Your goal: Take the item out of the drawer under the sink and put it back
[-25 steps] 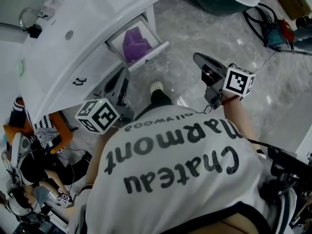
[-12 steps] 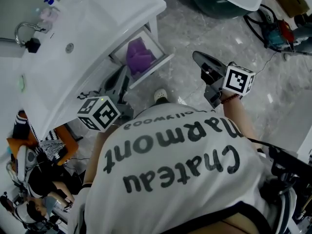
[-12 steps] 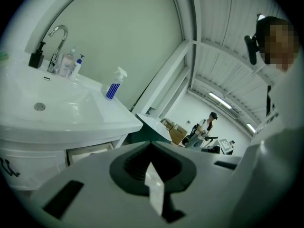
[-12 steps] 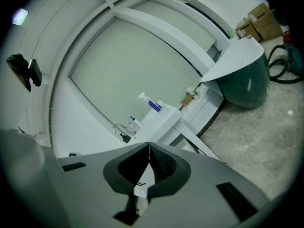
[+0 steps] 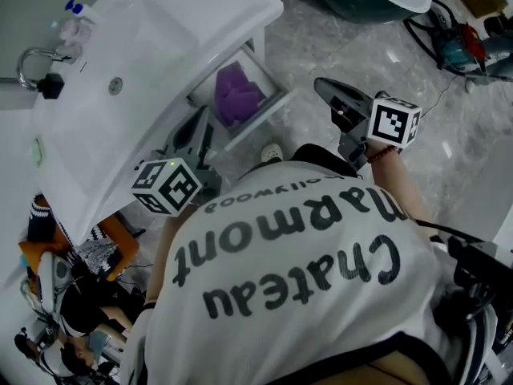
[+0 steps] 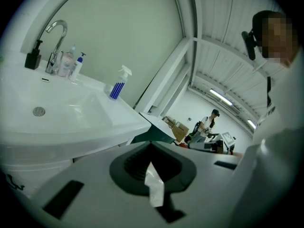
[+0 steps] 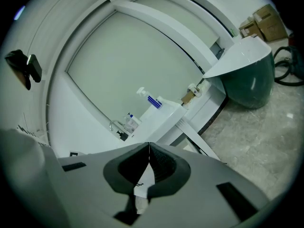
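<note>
Although the drawer (image 5: pixel 261 119) under the sink (image 5: pixel 144 46) is pulled open, the purple item (image 5: pixel 238 95) is left lying inside it, untouched. The item is seen as a soft, rumpled, cloth-like lump, matte against the smooth white walls of the shallow rectangular drawer. The sink is shown as a glossy white moulded basin with rounded edges, topped by a curved chrome faucet (image 5: pixel 30 58). A veined grey stone floor (image 5: pixel 345 38) is seen beneath.

The left gripper (image 5: pixel 203 120) is held with its grey jaws pressed together, tips met, and nothing is clamped between them. Its tips are pointed up at the cabinet front just beside the drawer's near left corner, close to the item but apart from it. The right gripper (image 5: pixel 322 88) is likewise closed on nothing, its ribbed dark pads (image 7: pixel 163 162) brought tip to tip. It is held out over the floor to the right of the drawer, farther from the item. In the left gripper view, the basin and a blue-striped spray bottle (image 6: pixel 118 83) are seen beyond the joined tips.
</note>
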{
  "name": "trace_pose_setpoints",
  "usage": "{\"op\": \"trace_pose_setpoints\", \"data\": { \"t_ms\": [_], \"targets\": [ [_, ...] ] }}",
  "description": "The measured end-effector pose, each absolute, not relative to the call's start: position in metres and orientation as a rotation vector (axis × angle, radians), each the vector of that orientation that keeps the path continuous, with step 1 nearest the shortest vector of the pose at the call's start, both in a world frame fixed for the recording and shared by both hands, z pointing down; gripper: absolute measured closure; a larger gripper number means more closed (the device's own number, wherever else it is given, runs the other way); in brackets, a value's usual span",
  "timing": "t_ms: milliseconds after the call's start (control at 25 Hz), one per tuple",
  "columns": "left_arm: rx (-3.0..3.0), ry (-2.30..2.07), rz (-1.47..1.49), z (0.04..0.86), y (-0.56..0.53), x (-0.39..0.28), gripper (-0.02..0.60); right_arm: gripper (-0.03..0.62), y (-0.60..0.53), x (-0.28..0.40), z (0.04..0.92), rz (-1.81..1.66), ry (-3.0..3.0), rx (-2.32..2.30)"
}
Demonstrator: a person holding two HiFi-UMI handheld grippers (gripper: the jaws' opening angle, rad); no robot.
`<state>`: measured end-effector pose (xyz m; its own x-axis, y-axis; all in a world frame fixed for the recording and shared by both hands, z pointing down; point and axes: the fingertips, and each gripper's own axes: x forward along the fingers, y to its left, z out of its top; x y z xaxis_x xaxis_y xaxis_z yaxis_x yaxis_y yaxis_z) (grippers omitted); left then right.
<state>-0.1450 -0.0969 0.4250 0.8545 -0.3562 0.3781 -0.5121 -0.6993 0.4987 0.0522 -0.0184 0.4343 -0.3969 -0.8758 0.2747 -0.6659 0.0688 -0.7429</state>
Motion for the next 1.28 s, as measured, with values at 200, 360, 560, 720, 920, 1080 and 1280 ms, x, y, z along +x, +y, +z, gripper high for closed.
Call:
{"op": "trace_pose_setpoints", "data": {
  "t_ms": [200, 360, 560, 720, 920, 1080, 1280],
  "targets": [
    [2.417, -0.568, 0.419, 0.442, -0.094, -0.142, 0.575, 0.582, -0.020, 0.055, 0.447, -1.284, 2.042, -1.608],
    [2.468, -0.525, 0.506, 0.462, -0.092, -0.135, 0.575, 0.582, -0.020, 0.053, 0.468, -1.348, 2.001, -1.590],
    [2.460, -0.526, 0.625, 0.496, -0.093, -0.127, 0.575, 0.582, -0.026, 0.055, 0.490, -1.414, 1.959, -1.543],
    [2.436, -0.553, 0.649, 0.526, -0.101, -0.128, 0.575, 0.582, -0.032, 0.059, 0.502, -1.448, 1.908, -1.536],
    [2.448, -0.601, 0.869, 0.584, -0.112, -0.131, 0.575, 0.582, -0.020, 0.071, 0.521, -1.498, 1.873, -1.571],
    [2.410, -0.647, 0.955, 0.625, -0.127, -0.133, 0.575, 0.582, -0.011, 0.074, 0.535, -1.534, 1.825, -1.586],
    [2.365, -0.666, 1.138, 0.673, -0.137, -0.137, 0.575, 0.582, -0.005, 0.075, 0.550, -1.561, 1.797, -1.599]
  ]
}}
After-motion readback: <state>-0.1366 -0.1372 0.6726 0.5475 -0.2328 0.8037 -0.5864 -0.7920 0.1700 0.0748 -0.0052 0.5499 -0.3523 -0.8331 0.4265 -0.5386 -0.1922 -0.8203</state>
